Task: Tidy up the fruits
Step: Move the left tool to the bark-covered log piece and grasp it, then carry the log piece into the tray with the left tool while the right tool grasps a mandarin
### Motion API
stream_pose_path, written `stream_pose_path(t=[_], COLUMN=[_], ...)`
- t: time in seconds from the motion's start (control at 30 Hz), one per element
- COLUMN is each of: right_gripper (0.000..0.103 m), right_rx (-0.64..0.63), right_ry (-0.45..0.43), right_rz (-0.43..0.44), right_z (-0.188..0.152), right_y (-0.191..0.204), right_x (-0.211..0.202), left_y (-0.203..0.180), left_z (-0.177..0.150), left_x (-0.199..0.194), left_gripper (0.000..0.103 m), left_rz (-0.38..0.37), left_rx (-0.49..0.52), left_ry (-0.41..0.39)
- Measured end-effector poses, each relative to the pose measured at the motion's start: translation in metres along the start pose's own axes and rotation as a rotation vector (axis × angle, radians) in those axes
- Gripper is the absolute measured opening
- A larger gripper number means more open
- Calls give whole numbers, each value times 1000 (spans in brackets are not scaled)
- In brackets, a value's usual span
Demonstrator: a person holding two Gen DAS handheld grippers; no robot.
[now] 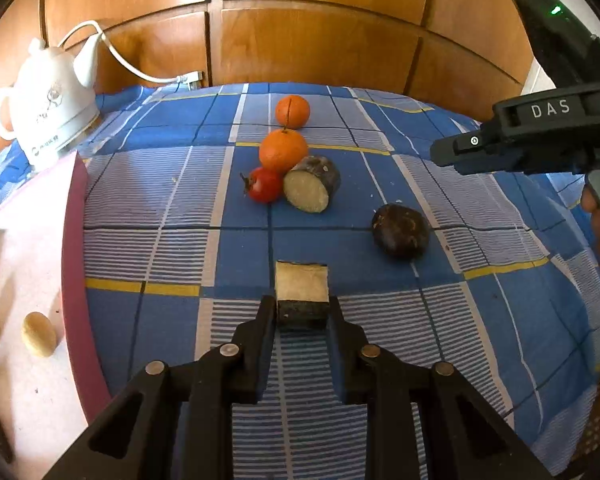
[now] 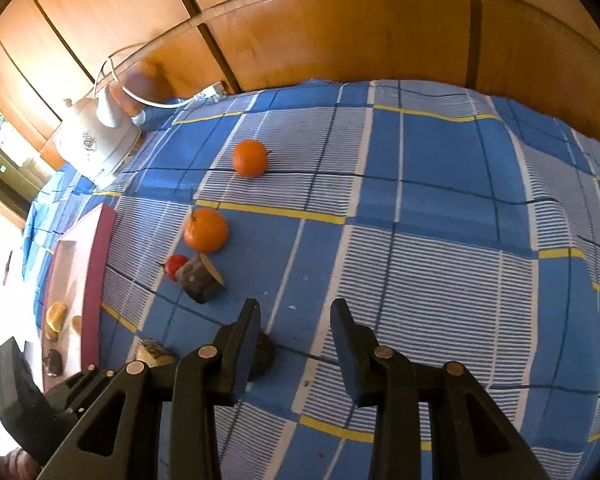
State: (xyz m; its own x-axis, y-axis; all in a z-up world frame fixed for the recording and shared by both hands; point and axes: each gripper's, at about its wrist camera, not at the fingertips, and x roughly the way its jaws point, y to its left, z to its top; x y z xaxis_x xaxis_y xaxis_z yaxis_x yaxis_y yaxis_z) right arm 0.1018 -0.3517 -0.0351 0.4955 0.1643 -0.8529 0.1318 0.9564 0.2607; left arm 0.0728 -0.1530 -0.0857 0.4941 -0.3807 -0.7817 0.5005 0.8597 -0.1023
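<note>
Clamping a cut chunk (image 1: 302,300), the left gripper (image 1: 302,312) jaws appear only there; right gripper (image 2: 296,320) jaws gape empty.

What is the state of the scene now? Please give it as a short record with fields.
surface: blue checked cloth
left gripper: shut on a cut dark-skinned piece
right gripper: open, holding nothing
loose on cloth: two oranges, red fruit, cut half, dark round fruit
pink tray: at left, already holds several pieces
white kettle: far left corner
</note>
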Motion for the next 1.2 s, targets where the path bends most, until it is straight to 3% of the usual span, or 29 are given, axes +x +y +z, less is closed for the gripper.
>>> stream_pose_path(t=[0.23, 0.37, 0.7, 0.77, 0.83, 0.87, 1.03, 1.2], right_gripper=[37, 49, 57, 57, 39, 36, 35, 35], right_rx=[-40, -61, -59, -66, -83, -94, -133, -158], right_ry=[-26, -30, 51, 87, 131, 133, 62, 58], right_rz=[47, 42, -98, -110, -126, -128, -105, -101], right_z=[45, 75, 130, 132, 131, 129, 115, 84], right_y=[24, 39, 58, 59, 60, 61, 60, 35], right_x=[16, 39, 109, 120, 131, 131, 95, 50], left_y=[6, 9, 12, 12, 12, 12, 12, 10], left_z=[0, -1, -2, -2, -2, -3, -3, -3], left_x=[1, 1, 2, 1, 1, 1, 1, 1], left_gripper=[24, 24, 24, 24, 24, 24, 24, 25], left_rz=[-34, -50, -73, -72, -72, -74, -73, -65], left_rx=[-26, -43, -60, -58, -56, -57, -61, -58], left_ry=[8, 4, -3, -2, -2, -2, -1, 0])
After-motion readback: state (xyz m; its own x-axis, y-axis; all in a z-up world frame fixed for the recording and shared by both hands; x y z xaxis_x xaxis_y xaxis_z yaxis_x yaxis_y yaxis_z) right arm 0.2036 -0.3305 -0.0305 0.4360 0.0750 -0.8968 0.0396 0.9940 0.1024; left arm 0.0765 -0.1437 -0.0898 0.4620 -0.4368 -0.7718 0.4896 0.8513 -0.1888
